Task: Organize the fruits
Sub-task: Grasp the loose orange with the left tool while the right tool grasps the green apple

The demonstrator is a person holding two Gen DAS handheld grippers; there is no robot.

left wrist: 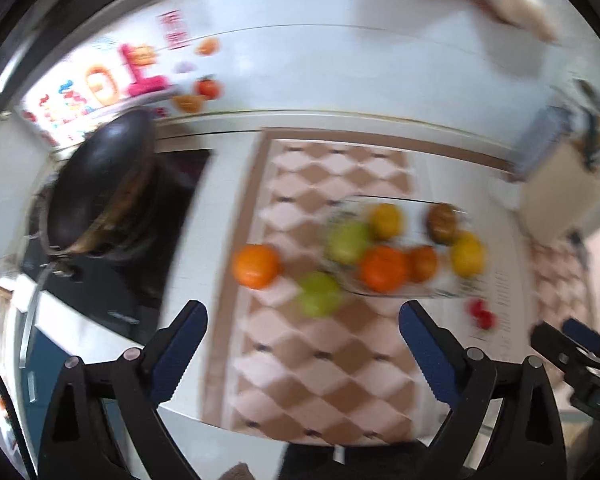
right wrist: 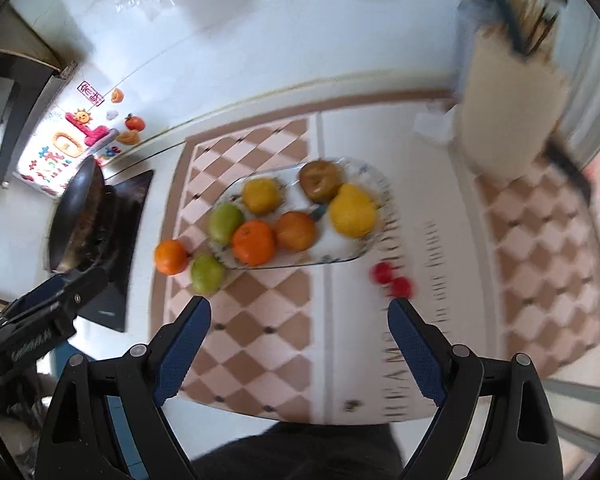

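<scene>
My counter (right wrist: 360,80) carries a checkered mat (right wrist: 260,320), and on it stands the glass plate (right wrist: 364,248) with six fruits, blurred. One orange (right wrist: 171,257) and one green fruit (right wrist: 207,274) lie just beside its left rim. Two small red fruits (right wrist: 392,280), perhaps cherries, lie near its right corner. My left tongs (left wrist: 303,350) and right tongs (right wrist: 299,342) both stand wide apart, empty.

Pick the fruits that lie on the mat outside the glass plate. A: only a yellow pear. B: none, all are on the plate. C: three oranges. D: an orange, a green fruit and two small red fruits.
D: an orange and a green fruit lie beside the glass plate on one side, and two small red fruits lie on the mat at its other end.
</scene>
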